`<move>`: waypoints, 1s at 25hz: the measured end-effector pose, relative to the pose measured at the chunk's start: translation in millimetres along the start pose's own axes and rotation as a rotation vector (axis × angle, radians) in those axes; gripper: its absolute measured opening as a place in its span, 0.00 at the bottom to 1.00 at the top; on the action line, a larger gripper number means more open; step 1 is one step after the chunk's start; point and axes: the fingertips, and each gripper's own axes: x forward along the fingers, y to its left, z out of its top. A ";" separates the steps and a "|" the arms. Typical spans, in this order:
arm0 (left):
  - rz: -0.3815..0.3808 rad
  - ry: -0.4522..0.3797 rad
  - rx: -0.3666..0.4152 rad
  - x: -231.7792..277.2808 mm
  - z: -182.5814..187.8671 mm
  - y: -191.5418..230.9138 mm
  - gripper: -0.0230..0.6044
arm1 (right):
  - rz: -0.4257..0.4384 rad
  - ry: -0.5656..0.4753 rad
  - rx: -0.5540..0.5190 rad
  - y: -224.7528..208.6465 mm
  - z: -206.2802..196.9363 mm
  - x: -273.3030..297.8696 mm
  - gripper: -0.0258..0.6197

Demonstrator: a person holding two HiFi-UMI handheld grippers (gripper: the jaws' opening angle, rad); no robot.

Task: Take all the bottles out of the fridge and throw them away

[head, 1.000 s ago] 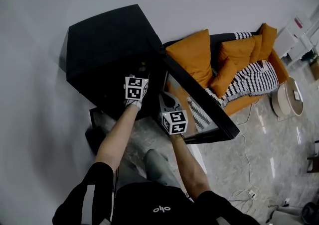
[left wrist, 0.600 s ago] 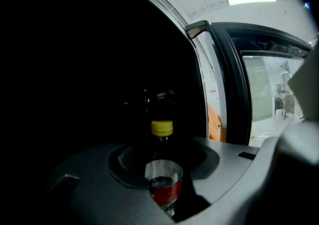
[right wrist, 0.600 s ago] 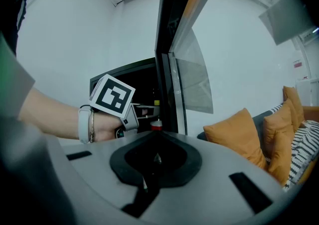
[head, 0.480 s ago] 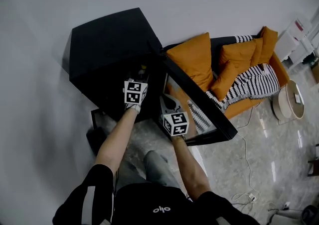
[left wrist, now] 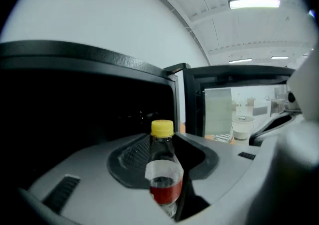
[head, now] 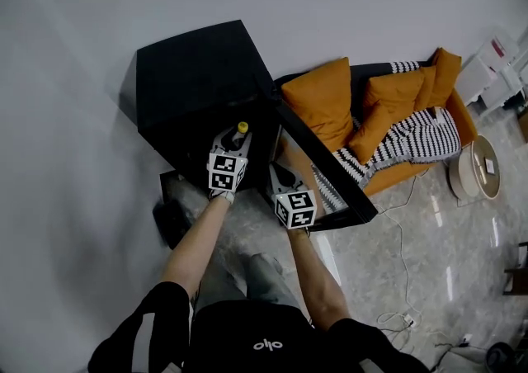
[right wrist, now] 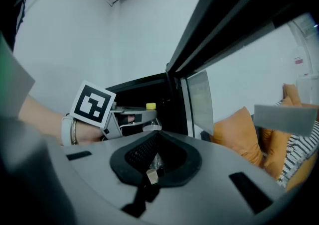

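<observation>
The black fridge (head: 198,74) stands against the wall with its glass door (head: 326,169) swung open to the right. My left gripper (head: 235,139) is at the fridge's opening, shut on a small clear bottle (left wrist: 163,179) with a yellow cap and a red label. The bottle stands upright between the jaws, and its cap (head: 242,127) shows above them in the head view. My right gripper (head: 280,175) hovers just right of the left one, beside the door, shut and holding nothing. The right gripper view shows the bottle's cap (right wrist: 151,106) and the left gripper (right wrist: 134,114) in front of the dark fridge interior.
An orange sofa (head: 388,124) with striped cushions stands right behind the open door. A round white table (head: 478,167) is at the far right. Cables (head: 404,313) lie on the marble floor. The fridge interior is too dark to see into.
My left gripper has closed on the bottle and drawn back from the fridge opening, so the yellow cap now shows. The right gripper has stayed shut beside the door.
</observation>
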 end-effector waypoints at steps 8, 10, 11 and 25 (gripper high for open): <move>-0.008 0.025 -0.049 -93.1 52.0 -28.6 0.28 | 0.027 0.043 -0.010 35.9 63.6 -47.6 0.05; 0.000 0.021 -0.058 -116.7 63.8 -36.0 0.28 | 0.041 0.043 -0.020 41.9 77.2 -56.8 0.05; 0.007 0.015 -0.060 -127.1 69.7 -38.7 0.28 | 0.049 0.041 -0.026 44.5 83.1 -60.1 0.05; 0.276 -0.038 -0.086 -263.2 86.0 12.2 0.28 | 0.354 0.047 -0.126 160.8 108.9 -30.8 0.05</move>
